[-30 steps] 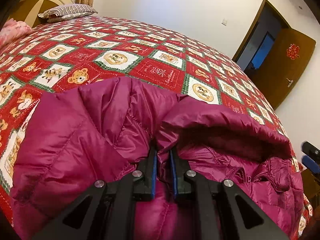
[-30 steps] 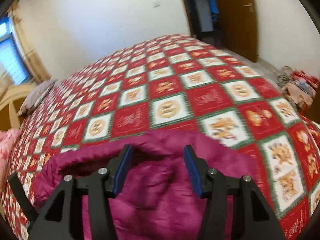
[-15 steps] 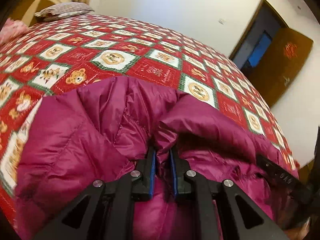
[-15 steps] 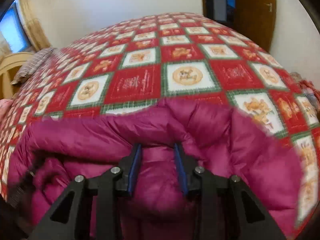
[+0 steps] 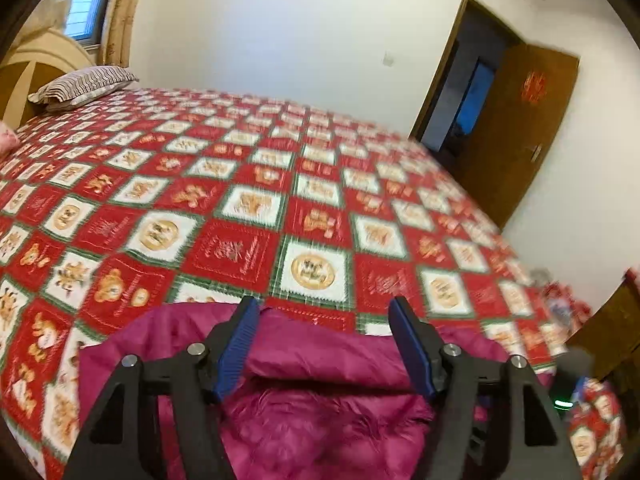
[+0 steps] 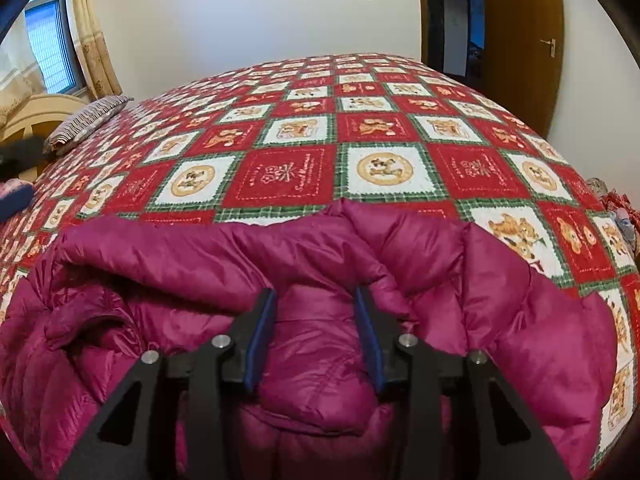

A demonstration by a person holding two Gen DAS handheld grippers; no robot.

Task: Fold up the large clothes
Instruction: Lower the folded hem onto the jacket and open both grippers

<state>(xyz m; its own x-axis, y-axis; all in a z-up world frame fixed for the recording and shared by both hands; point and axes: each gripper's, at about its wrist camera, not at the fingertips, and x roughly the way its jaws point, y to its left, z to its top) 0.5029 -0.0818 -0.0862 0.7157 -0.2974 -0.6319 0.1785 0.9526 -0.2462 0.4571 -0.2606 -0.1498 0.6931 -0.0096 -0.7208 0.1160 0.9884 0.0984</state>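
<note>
A puffy magenta down jacket [image 6: 500, 300] lies bunched at the near edge of a bed with a red, white and green patchwork bedspread [image 6: 288, 176]. My right gripper [image 6: 315, 294] sits low in the jacket, a thick fold of it swelling between the blue pads [image 6: 260, 336] and touching both, while the jaws are opening. In the left wrist view the jacket [image 5: 320, 412] lies below my left gripper [image 5: 324, 306]. That gripper hangs above it with its jaws opening wide and nothing between its fingers.
A striped pillow [image 5: 84, 86] rests by the headboard at the far left. A brown door [image 5: 520, 128] stands ajar at the right. Red-patterned cloth [image 6: 620, 216] is heaped beside the bed's right edge. Most of the bedspread beyond the jacket is bare.
My left gripper has let go of the jacket fold, opened wide and risen, so more of the bed shows. My right gripper dropped into the jacket and narrowed around a fold.
</note>
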